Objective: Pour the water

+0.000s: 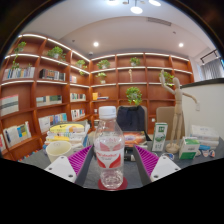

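We see a clear plastic water bottle with a white cap and a red label (pixel 109 146) standing upright between the two fingers of our gripper (pixel 111 160). The magenta pads (pixel 82 158) sit close on either side of the bottle, and we cannot tell whether they press on it or leave a slight gap. The bottle's base is hidden, so we cannot say whether it rests on the tabletop (pixel 40 158). Left of the bottle lies a pale yellow bowl (pixel 59 149); right of it stands a green-and-white box (pixel 160 136). Beyond the bottle, wooden bookshelves (pixel 55 85) line the wall, with a green potted plant (pixel 133 95) among them.
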